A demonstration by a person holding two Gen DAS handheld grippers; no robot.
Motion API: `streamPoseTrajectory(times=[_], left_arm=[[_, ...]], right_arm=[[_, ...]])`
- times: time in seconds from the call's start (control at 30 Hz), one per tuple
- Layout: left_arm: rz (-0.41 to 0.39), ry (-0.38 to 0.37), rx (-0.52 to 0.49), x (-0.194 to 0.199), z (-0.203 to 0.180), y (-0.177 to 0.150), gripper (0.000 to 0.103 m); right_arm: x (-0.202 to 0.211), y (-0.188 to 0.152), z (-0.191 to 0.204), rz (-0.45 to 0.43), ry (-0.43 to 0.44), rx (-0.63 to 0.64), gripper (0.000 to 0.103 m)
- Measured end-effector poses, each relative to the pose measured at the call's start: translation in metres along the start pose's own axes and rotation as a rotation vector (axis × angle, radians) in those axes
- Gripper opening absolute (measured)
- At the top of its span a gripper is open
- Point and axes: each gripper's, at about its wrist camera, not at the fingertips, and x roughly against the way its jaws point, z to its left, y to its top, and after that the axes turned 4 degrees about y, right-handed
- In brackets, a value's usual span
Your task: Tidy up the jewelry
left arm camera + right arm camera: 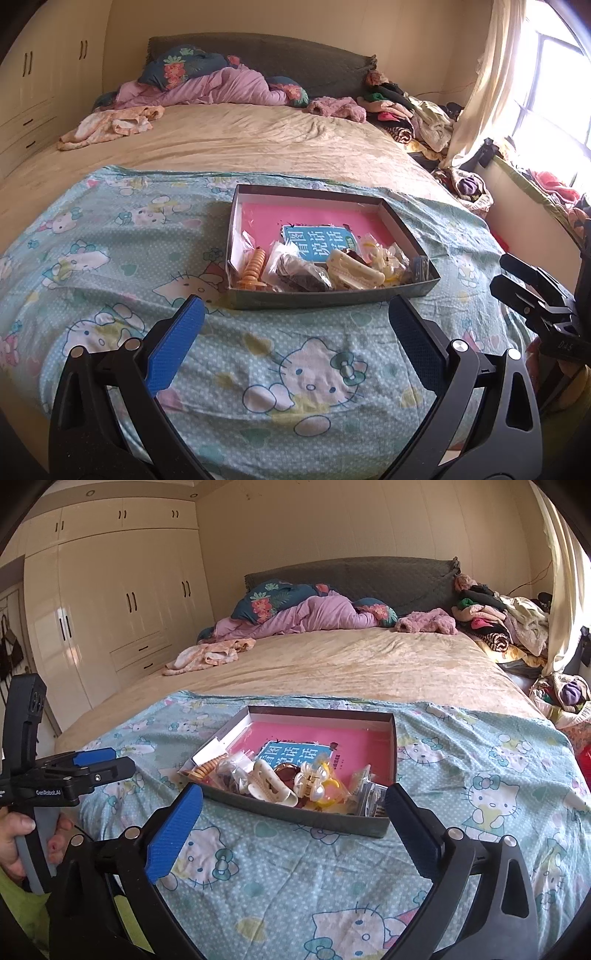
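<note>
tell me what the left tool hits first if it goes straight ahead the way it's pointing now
Most likely the near wall of the shallow box: the open left tool points at it over the Hello Kitty sheet. If held high enough to clear the wall, it would meet the cream hair claw instead; height is unclear.

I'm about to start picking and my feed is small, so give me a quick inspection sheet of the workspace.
Surface: cat-print sheet spread over the bed's near end, wrinkled.
Job's things: shallow box on the sheet, holding a cream hair clip, an orange spiral piece, a pearly clip and small plastic bags, all crowded at its near edge on a pink book.
Clutter: clothes pile and bedding at the headboard.
Grippers: left gripper and right gripper both open, empty, short of the box.
Cables: nothing seen.
Surroundings: wardrobe, curtained window.
</note>
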Motion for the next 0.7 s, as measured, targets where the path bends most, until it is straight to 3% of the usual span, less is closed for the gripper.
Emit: streamPoseTrajectory(times=[0.3, 0.7], left_arm=[[-0.011, 0.003, -0.01, 0.014, -0.014, -0.038, 0.093], [0.0, 0.004, -0.024, 0.014, -0.023, -0.054, 0.093]], right_arm=[[0.007, -0.028, 0.007, 0.022, -0.031, -0.009, 0.098], [0.001, -0.052, 0.014, 0.089, 0.0, -0.026, 0.098]])
